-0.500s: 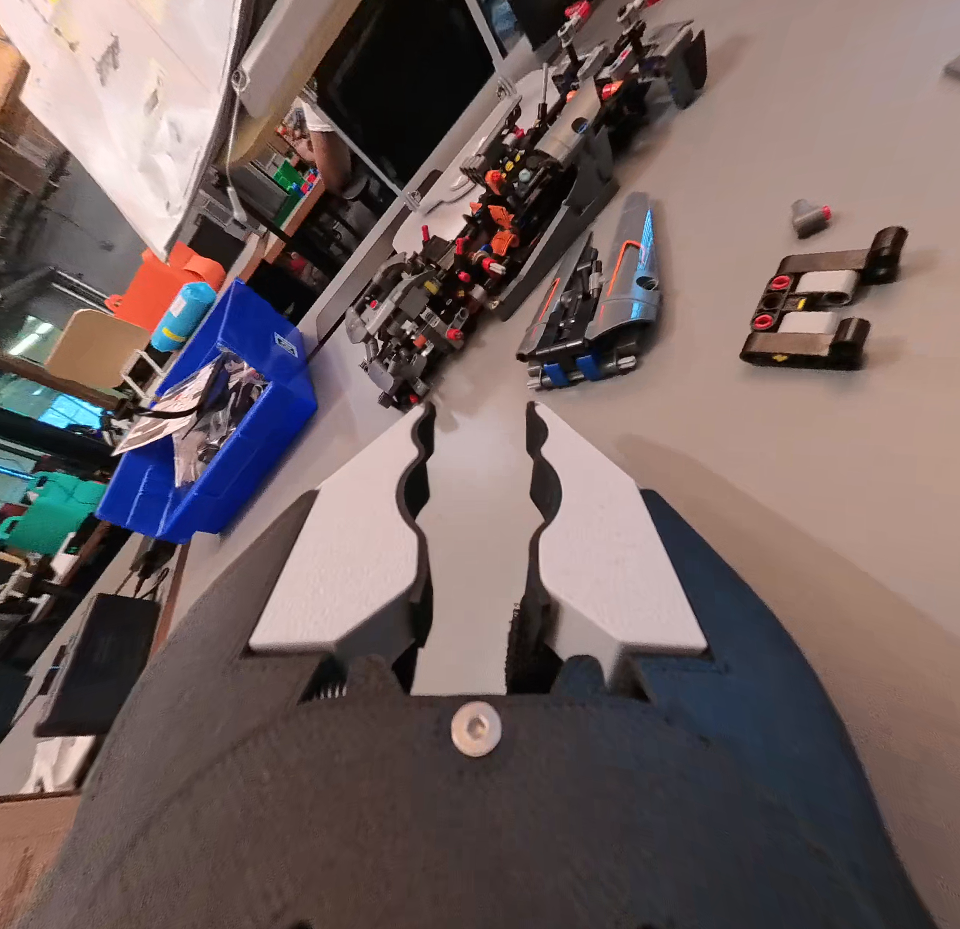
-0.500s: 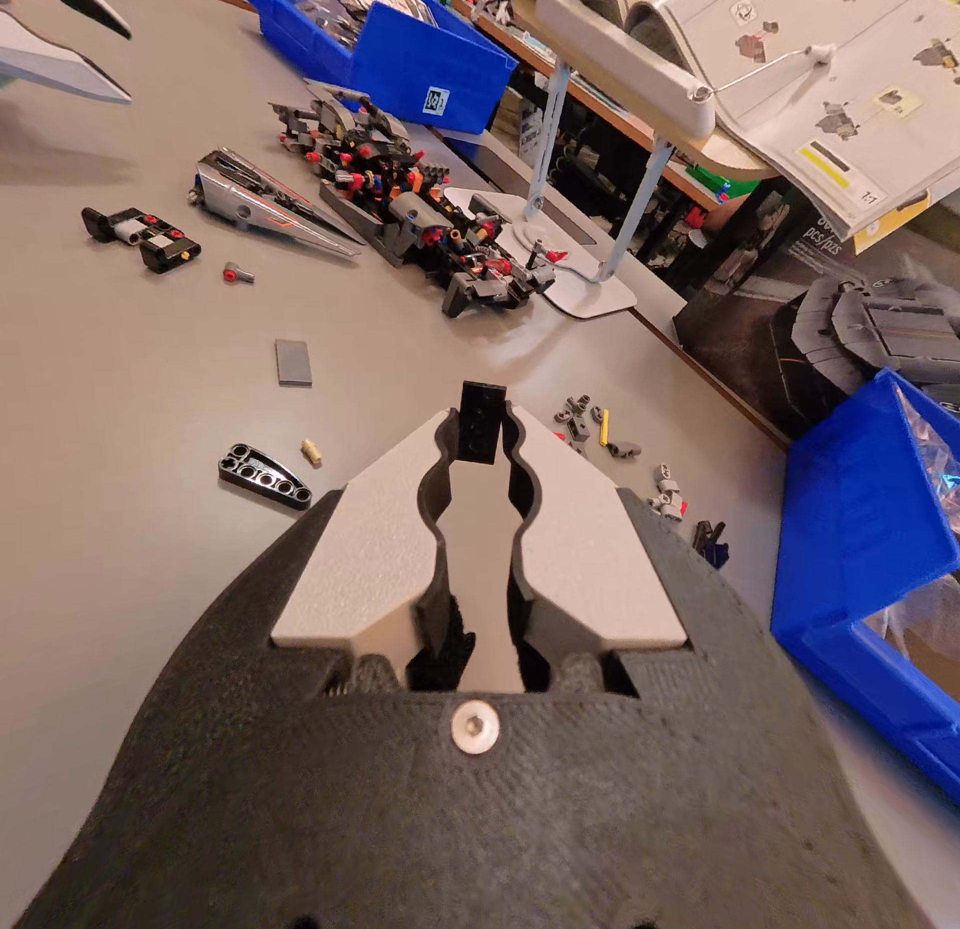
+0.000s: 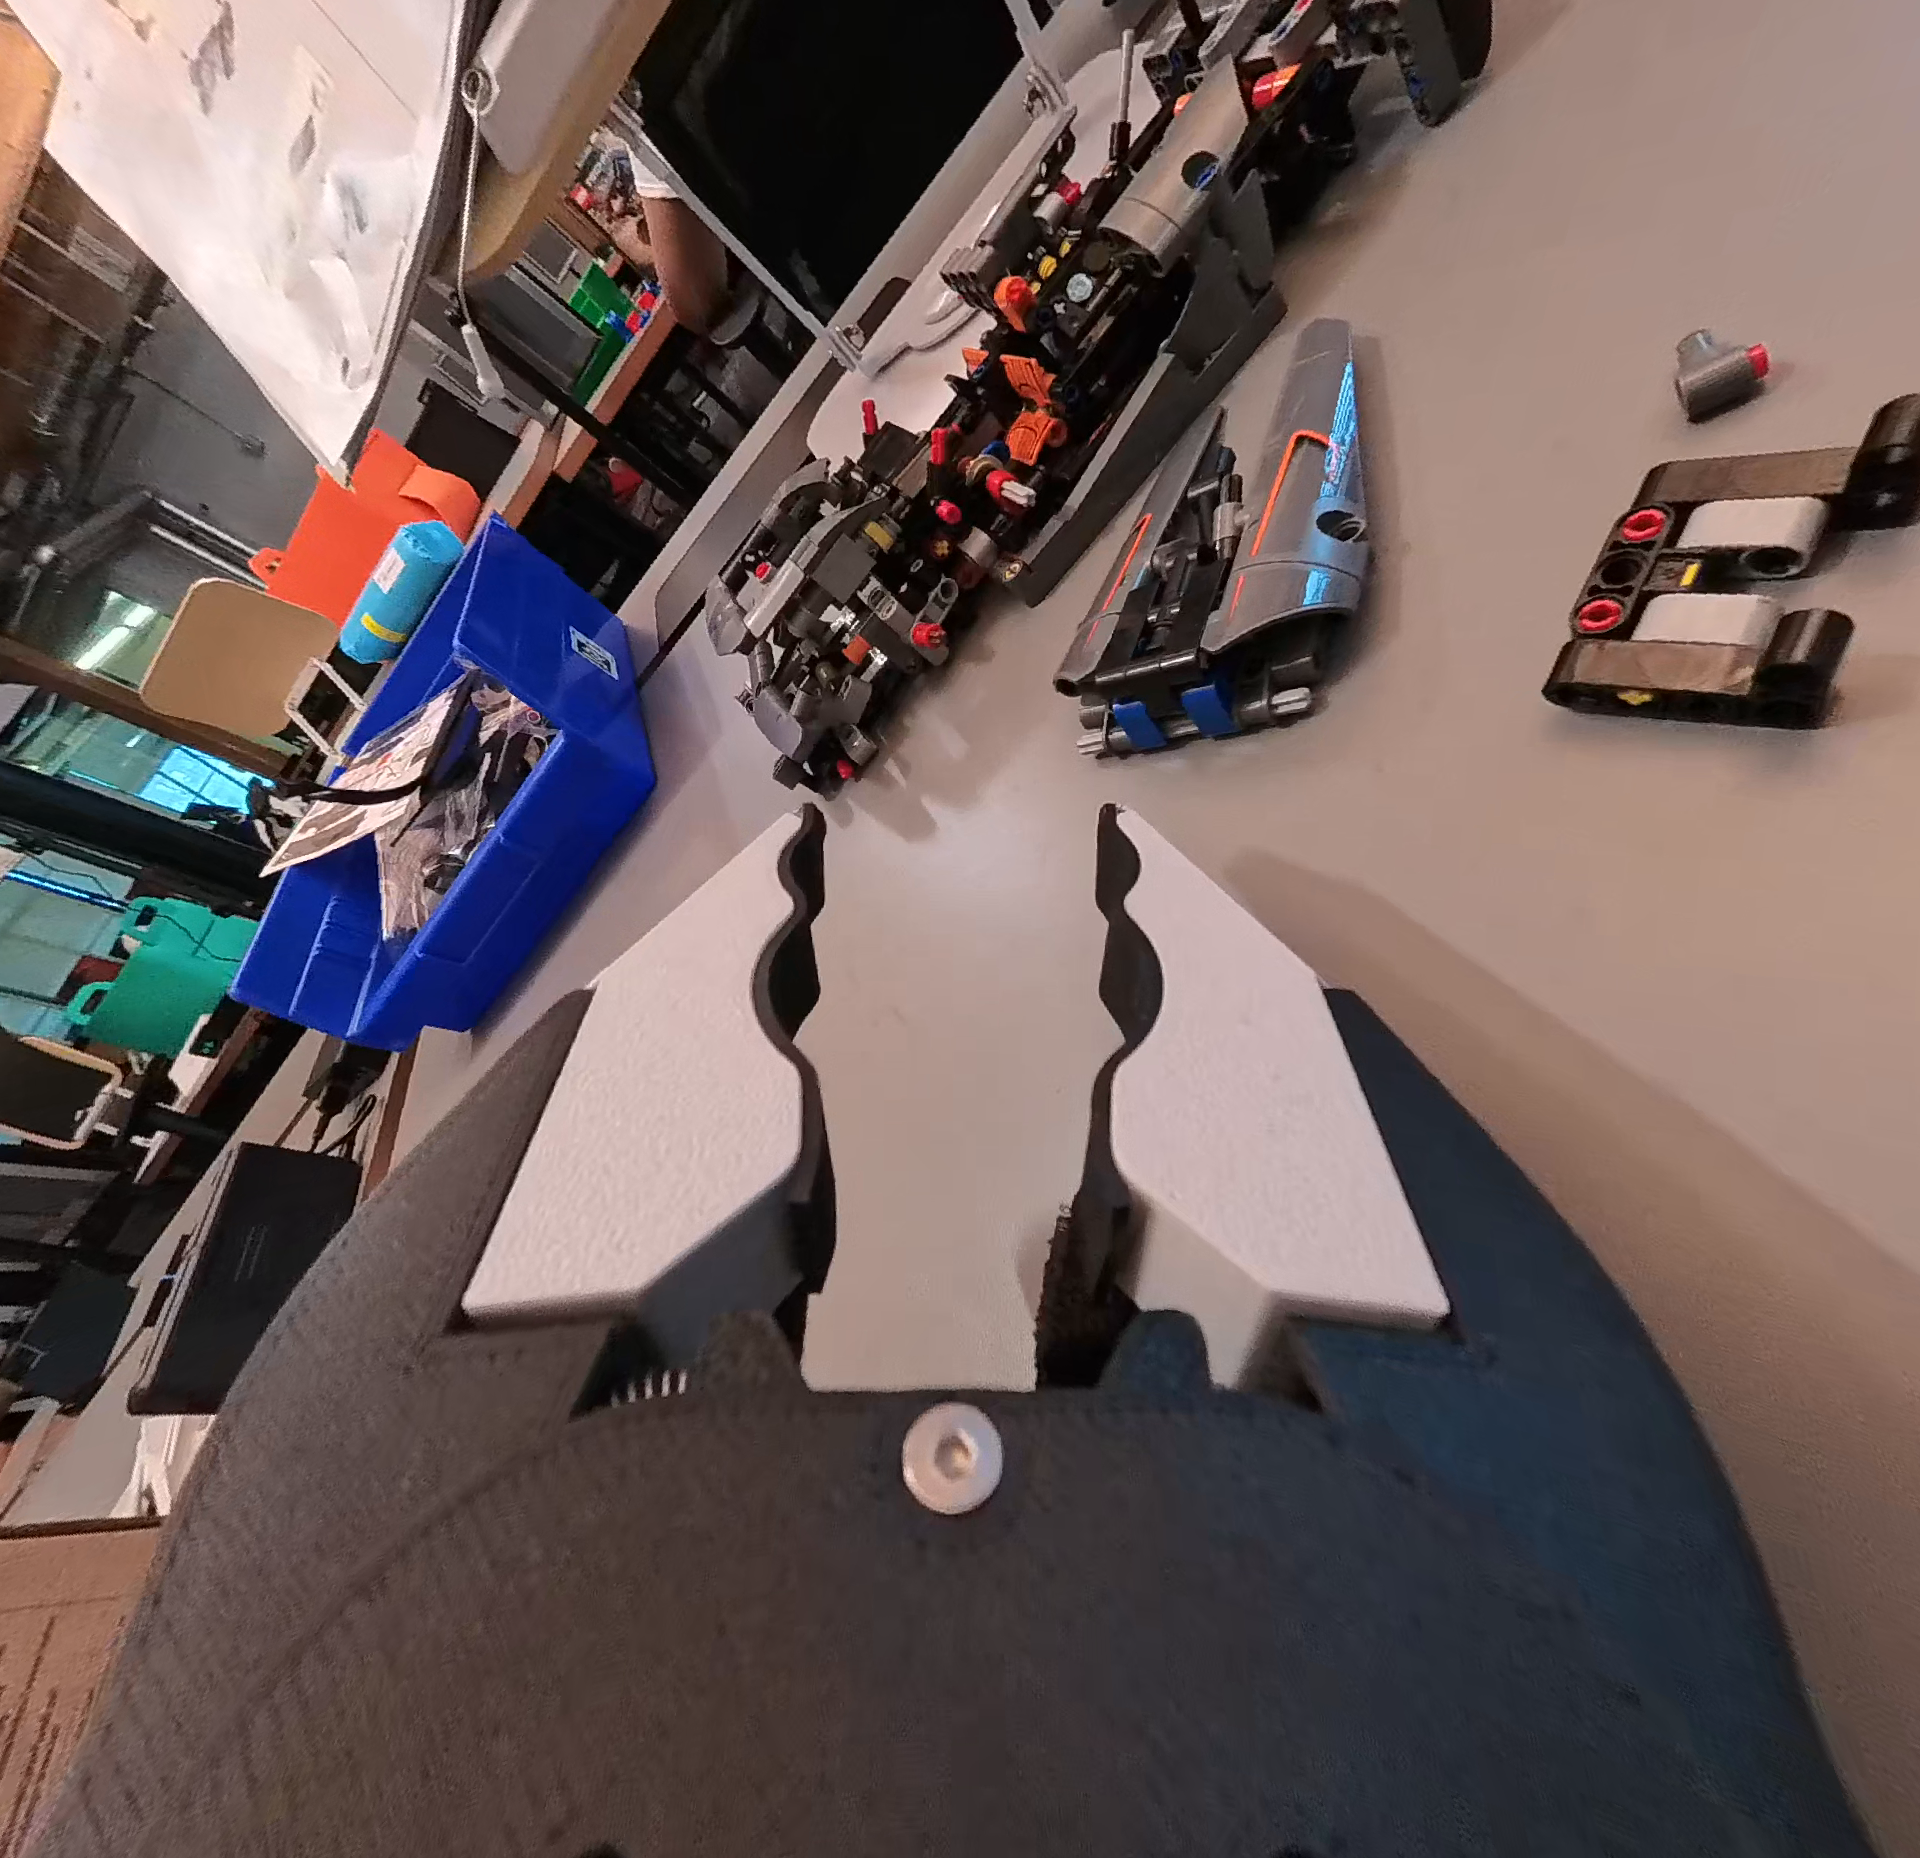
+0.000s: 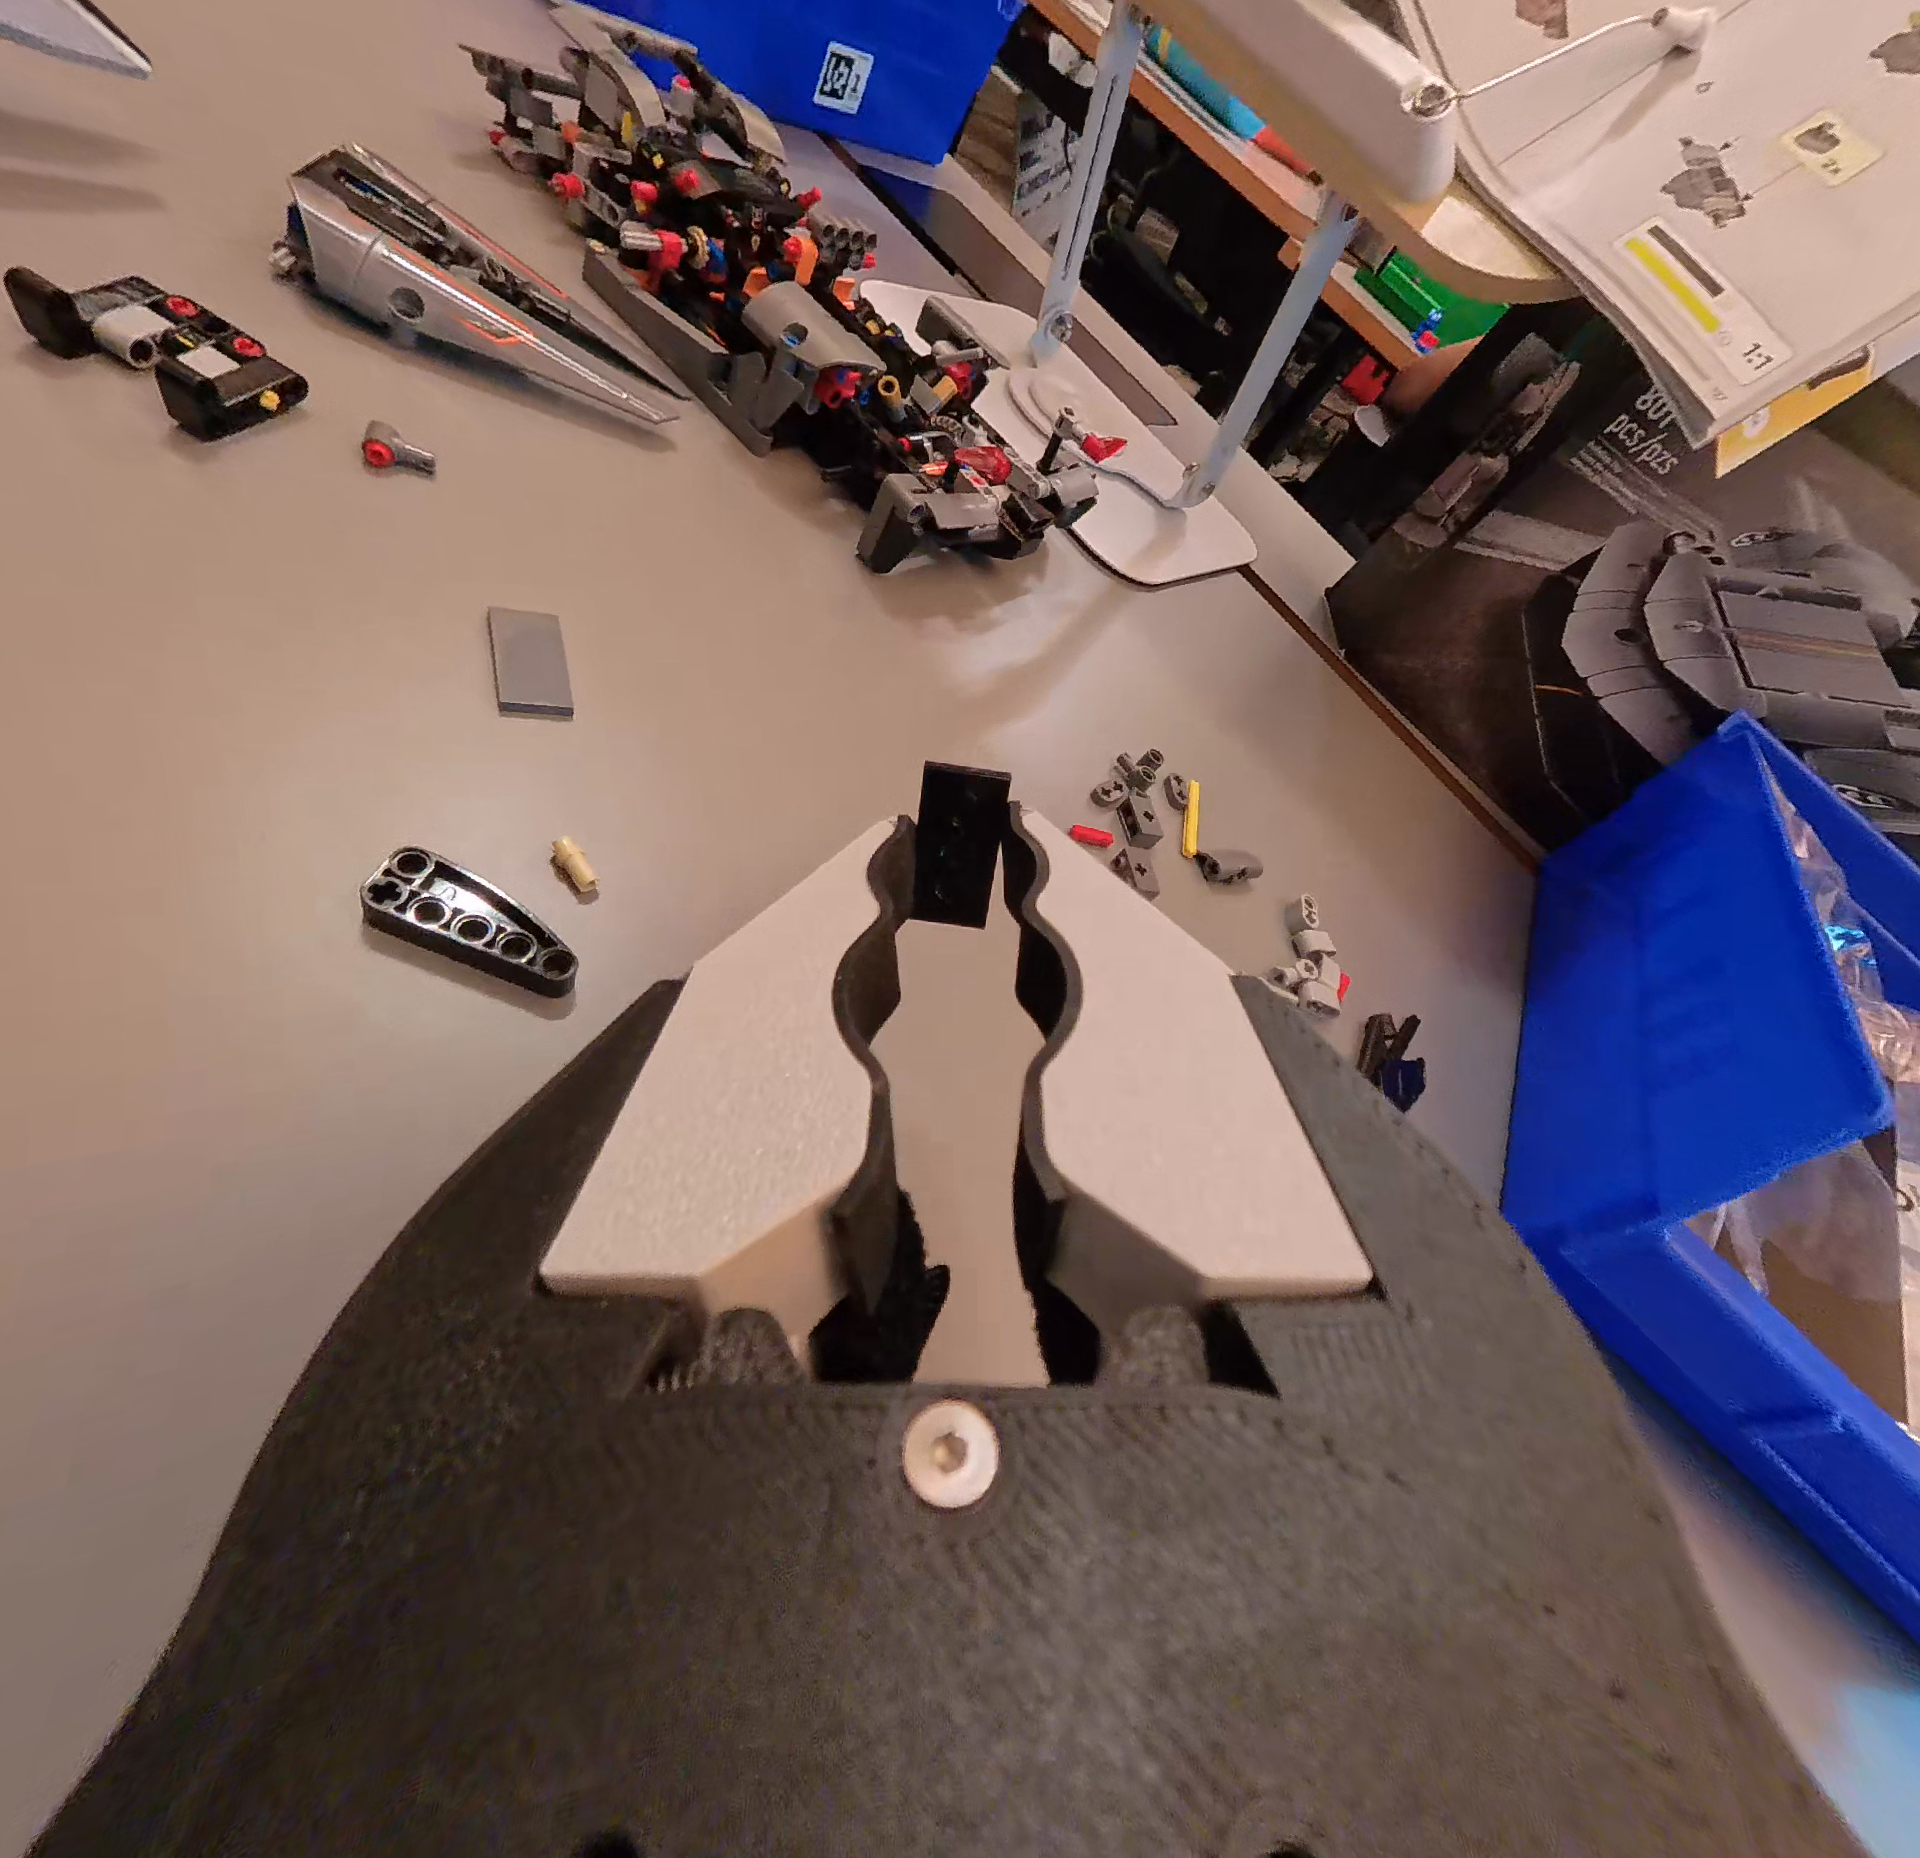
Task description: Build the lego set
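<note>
Two tongs, mine. Right gripper (image 4: 958,832) clenched on black plate (image 4: 958,844), above grey table (image 4: 208,1133). Left gripper (image 3: 961,821) spread wide, empty. Beyond left gripper: half-built model (image 3: 997,478); right of model, grey wing panel (image 3: 1257,541), then black beam assembly (image 3: 1714,582).

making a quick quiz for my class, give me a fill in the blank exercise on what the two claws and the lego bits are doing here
1. The right claw is shut on a small ____ plate.
2. The left claw is ____ and holds nothing.
3. The flat grey tile lies on the ____, apart from the other pieces.
4. The curved black beam lies beside a small ____ peg.

Missing words: black; open; table; tan
</note>
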Demonstrator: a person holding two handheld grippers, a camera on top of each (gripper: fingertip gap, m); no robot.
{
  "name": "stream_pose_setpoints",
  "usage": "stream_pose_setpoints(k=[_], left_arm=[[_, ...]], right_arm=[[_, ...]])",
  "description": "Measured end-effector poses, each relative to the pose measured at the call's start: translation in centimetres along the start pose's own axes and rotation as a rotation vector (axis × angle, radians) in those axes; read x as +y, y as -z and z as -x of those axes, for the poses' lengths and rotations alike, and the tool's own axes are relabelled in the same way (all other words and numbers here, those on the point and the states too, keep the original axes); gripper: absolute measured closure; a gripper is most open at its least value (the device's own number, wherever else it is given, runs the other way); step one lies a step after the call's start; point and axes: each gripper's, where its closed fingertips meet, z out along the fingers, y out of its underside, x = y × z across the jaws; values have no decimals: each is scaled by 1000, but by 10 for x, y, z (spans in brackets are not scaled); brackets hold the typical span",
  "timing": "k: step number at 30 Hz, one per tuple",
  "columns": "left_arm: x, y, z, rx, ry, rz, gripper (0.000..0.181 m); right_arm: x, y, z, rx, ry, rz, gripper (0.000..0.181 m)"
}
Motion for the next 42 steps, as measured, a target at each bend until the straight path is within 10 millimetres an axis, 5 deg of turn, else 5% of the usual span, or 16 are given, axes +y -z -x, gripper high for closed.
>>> stream_pose_setpoints(k=[13, 17, 28, 38, 42], left_arm=[[-3, 3, 2, -17, 1, -17, 130], [-8, 5, 3, -18, 19, -49, 130], [-12, 6, 1, 12, 33, -76, 132], [-15, 9, 4, 22, 61, -102, 133], [-17, 11, 5, 28, 80, -123, 133]], right_arm=[[11, -9, 26, -124, 25, 88, 166], [-5, -9, 37, -178, 57, 108, 166], [4, -44, 80, -423, -18, 339, 166], [-7, -47, 75, -504, -166, 290, 155], [-15, -49, 57, -468, -188, 243, 163]])
